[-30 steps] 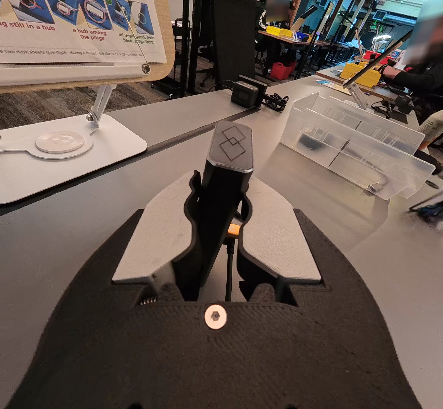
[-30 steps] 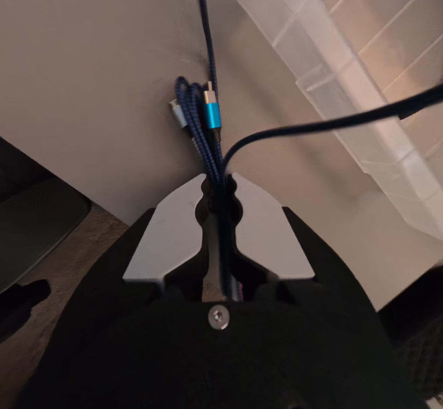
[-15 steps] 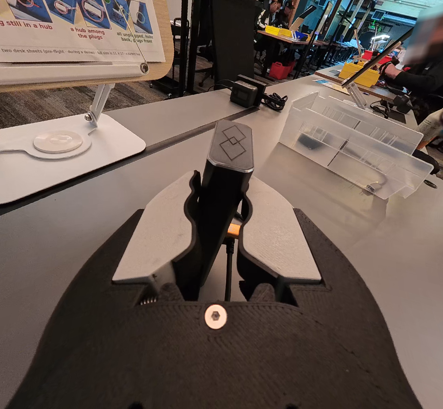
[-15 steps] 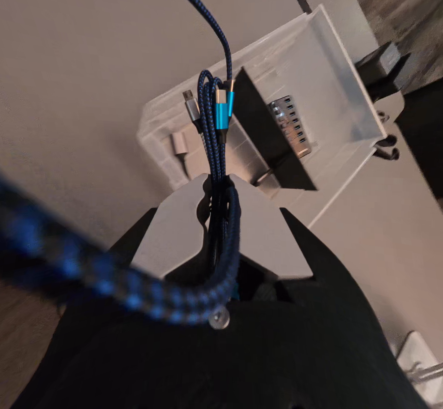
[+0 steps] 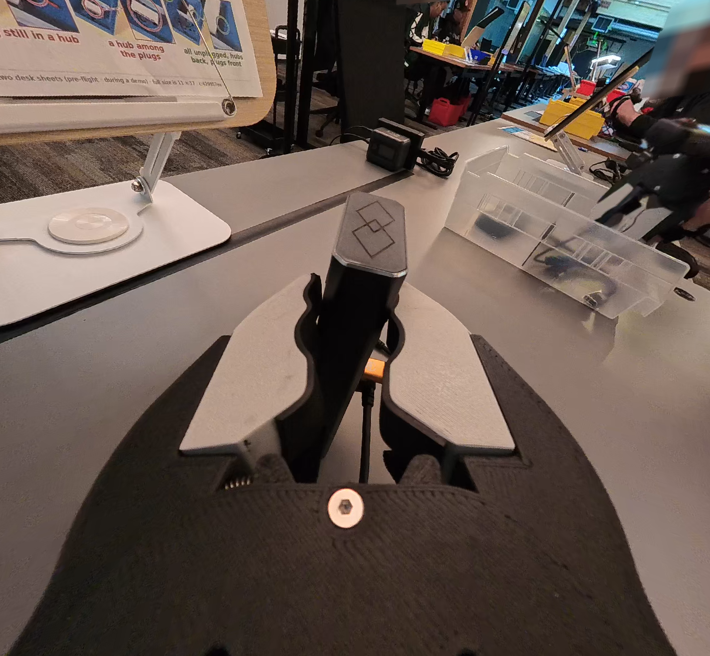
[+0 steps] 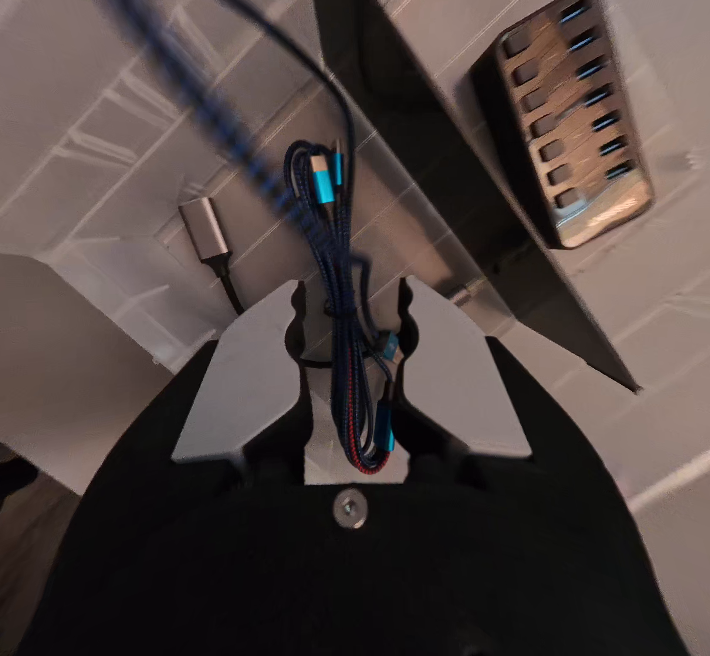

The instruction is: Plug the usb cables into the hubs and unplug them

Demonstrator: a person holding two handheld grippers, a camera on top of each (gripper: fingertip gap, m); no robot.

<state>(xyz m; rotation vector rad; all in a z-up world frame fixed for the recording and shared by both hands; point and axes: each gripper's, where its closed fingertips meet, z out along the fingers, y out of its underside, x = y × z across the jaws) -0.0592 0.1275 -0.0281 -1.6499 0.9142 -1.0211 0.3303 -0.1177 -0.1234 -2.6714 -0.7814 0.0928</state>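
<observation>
My left gripper (image 5: pixel 355 284) is shut on a black tower-shaped hub (image 5: pixel 365 276) and holds it upright over the grey table. An orange plug (image 5: pixel 373 368) with a thin black cable sits in the hub's lower side. My right gripper (image 6: pixel 349 284) is open above a clear plastic organiser tray (image 6: pixel 115 107). A bundle of blue braided USB cables (image 6: pixel 342 291) with bright blue plugs lies loose between its jaws, in the tray. A silver hub (image 6: pixel 572 119) with a row of ports lies in the tray to the right. The bundle shows through the tray wall in the left wrist view (image 5: pixel 557 265).
A grey plug (image 6: pixel 205 226) on a black cord lies in the tray, left of the bundle. In the left wrist view, the tray (image 5: pixel 653 284) is at right, a white stand base (image 5: pixel 173 230) with an instruction board at left, a black adapter (image 5: pixel 388 147) at the far table edge. My right fingertips sit around 50 cm from my left ones.
My right gripper has moved down over the tray and opened, letting go of the blue cable bundle. My left gripper still holds the black hub in the same place.
</observation>
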